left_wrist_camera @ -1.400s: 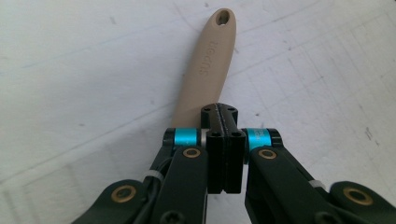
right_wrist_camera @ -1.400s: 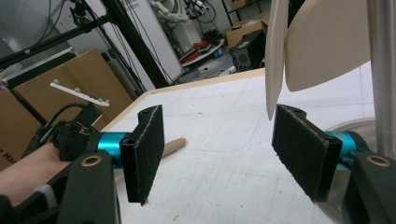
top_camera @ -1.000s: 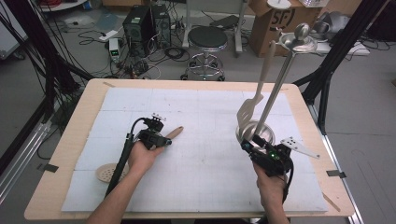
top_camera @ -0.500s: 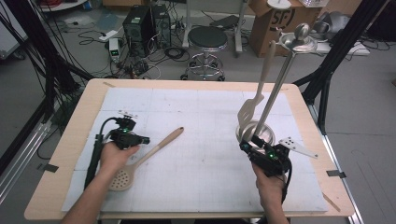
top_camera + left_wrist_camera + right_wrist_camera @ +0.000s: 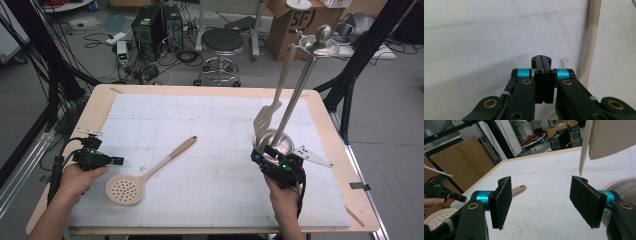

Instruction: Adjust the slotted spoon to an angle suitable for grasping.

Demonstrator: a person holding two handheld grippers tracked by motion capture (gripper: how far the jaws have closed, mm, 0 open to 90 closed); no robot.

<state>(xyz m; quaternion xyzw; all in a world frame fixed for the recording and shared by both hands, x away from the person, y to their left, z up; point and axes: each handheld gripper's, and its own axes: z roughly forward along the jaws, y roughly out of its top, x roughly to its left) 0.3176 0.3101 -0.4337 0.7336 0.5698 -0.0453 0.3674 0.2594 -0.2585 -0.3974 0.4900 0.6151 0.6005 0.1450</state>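
A beige skimmer spoon [image 5: 150, 170] lies flat on the white mat, its perforated bowl toward the front left. My left gripper [image 5: 117, 161] is shut on nothing, just left of the bowl. In the left gripper view the shut gripper [image 5: 541, 58] hovers over the mat with the skimmer's handle [image 5: 591, 37] to its right. My right gripper [image 5: 262, 152] stands open beside a round metal holder [image 5: 285, 142]. A beige slotted spatula [image 5: 272, 100] and a metal ladle [image 5: 305, 75] stand upright in that holder. Nothing sits between the right gripper [image 5: 546, 200] jaws.
The right gripper view looks across the mat to the skimmer handle's end [image 5: 517, 190], its bowl [image 5: 436, 218] and the far left gripper [image 5: 439, 191]. The spatula blade [image 5: 609, 137] hangs at top right above the holder rim [image 5: 621, 186]. The table's wooden border [image 5: 345, 165] surrounds the mat.
My left gripper has moved from over the skimmer's handle leftward toward the table's left edge. The skimmer stays lying where it was. The right gripper has barely moved.
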